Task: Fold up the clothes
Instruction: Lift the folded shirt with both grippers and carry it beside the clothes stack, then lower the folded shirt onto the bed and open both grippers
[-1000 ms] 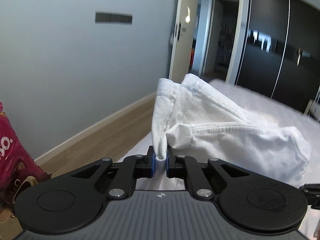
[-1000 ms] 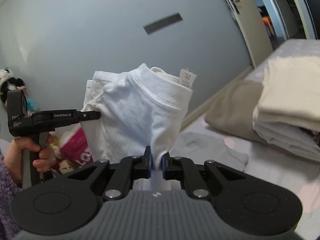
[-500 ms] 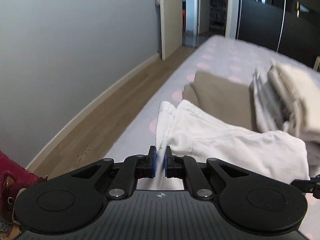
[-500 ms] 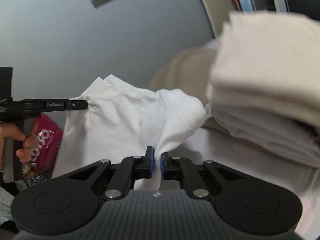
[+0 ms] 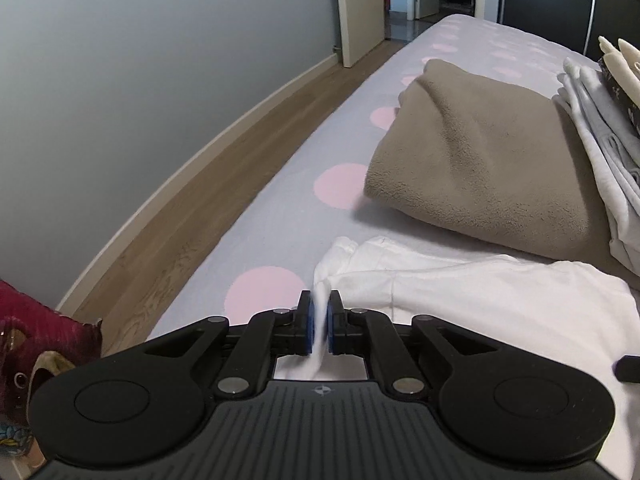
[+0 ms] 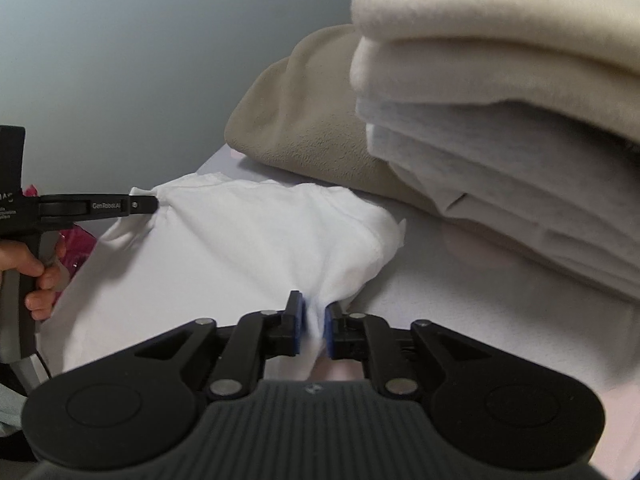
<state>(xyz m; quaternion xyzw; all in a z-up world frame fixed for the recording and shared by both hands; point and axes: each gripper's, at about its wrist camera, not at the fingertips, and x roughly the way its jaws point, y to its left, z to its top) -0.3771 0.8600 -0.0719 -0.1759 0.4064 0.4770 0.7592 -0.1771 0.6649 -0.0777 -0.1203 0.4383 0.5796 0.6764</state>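
A white folded T-shirt (image 5: 480, 300) lies low over the bed's lilac sheet with pink dots (image 5: 304, 208). My left gripper (image 5: 319, 320) is shut on its left edge. In the right wrist view the same T-shirt (image 6: 248, 248) spreads between the two grippers. My right gripper (image 6: 312, 320) is shut on its right edge. The left gripper (image 6: 140, 205) shows there too, pinching the shirt's far left corner, with the hand on its handle.
A folded taupe fleece blanket (image 5: 480, 152) lies just beyond the shirt. A stack of folded cream and white clothes (image 6: 512, 112) stands close on the right. The wooden floor (image 5: 208, 184) and grey wall run along the bed's left. A pink bag (image 5: 36, 344) sits lower left.
Both grippers have come down and forward with the T-shirt, from held up in the air to low over the bed beside the blanket and the stack.
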